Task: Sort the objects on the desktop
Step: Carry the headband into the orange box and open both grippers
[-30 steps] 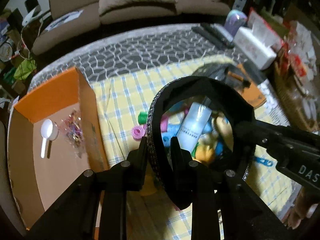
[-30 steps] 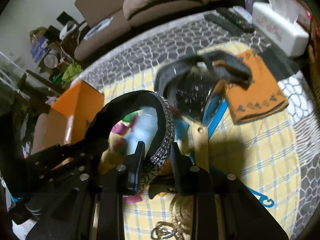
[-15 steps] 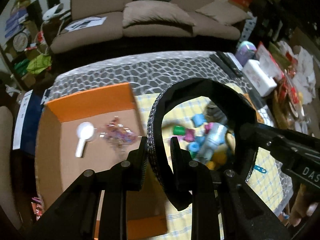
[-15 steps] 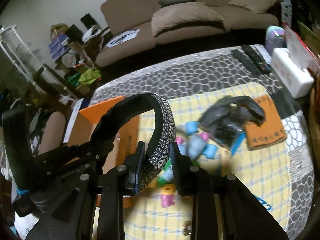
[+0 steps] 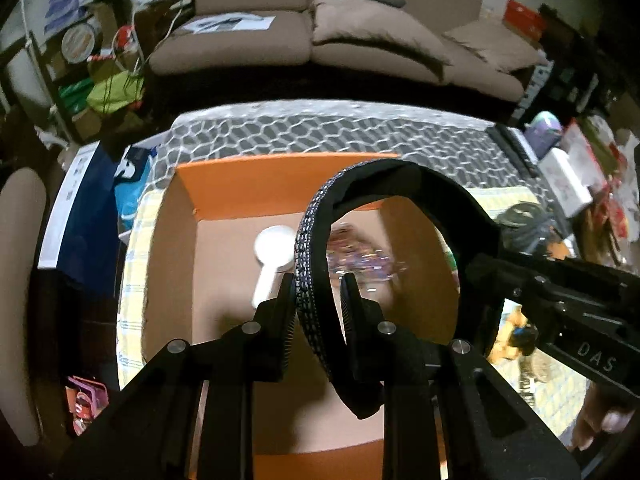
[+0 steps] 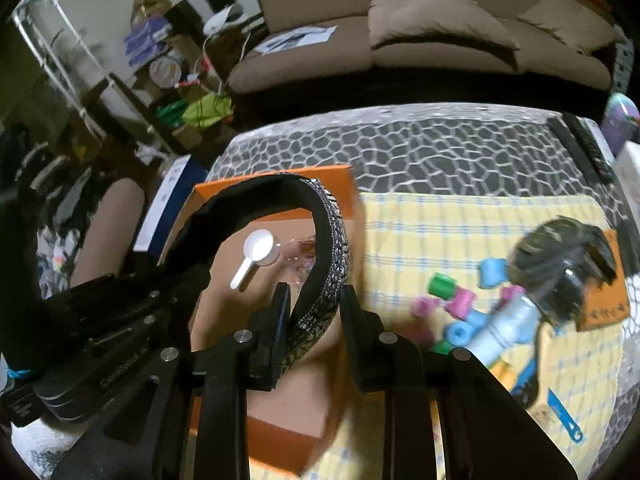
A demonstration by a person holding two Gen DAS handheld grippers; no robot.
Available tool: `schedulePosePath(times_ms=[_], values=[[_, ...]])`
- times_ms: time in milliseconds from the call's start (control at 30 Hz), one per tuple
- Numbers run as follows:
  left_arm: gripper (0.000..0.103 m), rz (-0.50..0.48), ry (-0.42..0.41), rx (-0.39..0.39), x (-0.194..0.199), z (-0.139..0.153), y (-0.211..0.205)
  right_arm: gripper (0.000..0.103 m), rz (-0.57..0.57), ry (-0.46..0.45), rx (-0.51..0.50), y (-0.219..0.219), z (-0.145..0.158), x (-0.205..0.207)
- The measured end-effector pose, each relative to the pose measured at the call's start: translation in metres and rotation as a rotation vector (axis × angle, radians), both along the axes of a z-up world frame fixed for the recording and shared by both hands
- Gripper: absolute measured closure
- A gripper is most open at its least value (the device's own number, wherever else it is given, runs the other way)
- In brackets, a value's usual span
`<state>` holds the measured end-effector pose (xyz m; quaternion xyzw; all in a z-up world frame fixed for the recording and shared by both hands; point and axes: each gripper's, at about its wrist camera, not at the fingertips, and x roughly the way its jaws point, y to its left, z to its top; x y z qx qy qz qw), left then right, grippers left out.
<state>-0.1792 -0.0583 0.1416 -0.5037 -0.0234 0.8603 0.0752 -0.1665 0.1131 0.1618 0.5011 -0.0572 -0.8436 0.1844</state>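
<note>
Left tool pinches one end of the black fabric headband w/ silver-studded edge, fingers pressed on the band at lower centre of the left wrist frame. Right tool holds the other end of the band, fingers either side of it at lower centre of the right wrist frame; the left finger touches the band, a small gap shows at the right finger, so grip there looks loose. In the left view the right tool body crosses in from the right edge and meets the band at mid right. The band arches up across frame centre, over the open orange cardboard box, which fills the middle of the left view and sits centre-left in the right view. Inside the box: a white plastic scoop and, just right of it, a blurry clear packet of small multicoloured bits. At right in the right wrist frame, yellow checked cloth on the tabletop carries pink, green & blue plastic hair rollers, a white bottle and a dark bag. Brown sofa across the top.
</note>
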Motion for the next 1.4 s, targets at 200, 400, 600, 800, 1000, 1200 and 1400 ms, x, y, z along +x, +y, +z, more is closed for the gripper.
schedulePosePath(times_ms=[200,400,600,800,1000,1200,1400], values=[[0.083,0.026,-0.035,0.012,-0.018,-0.033,-0.024,0.078,0.041,-0.015,0.059,-0.038,-0.029,-0.024],[0.081,0.018,-0.066,0.050,-0.031,-0.058,-0.022,0.078,0.056,-0.003,0.149,-0.050,-0.054,-0.048],[0.078,-0.019,-0.093,0.046,-0.041,-0.074,0.000,0.078,0.059,0.037,0.237,-0.050,-0.060,-0.061],[0.072,-0.031,-0.135,0.025,-0.047,-0.083,0.008,0.078,0.079,0.058,0.314,-0.050,-0.066,-0.064],[0.061,-0.031,-0.130,0.027,-0.044,-0.079,0.008,0.064,0.097,0.064,0.336,-0.057,-0.062,-0.059],[0.054,-0.020,-0.122,0.027,-0.035,-0.067,0.002,0.060,0.099,0.081,0.347,-0.058,-0.051,-0.051],[0.051,0.005,-0.103,0.022,-0.024,-0.050,-0.010,0.056,0.086,0.079,0.339,-0.053,-0.043,-0.039]])
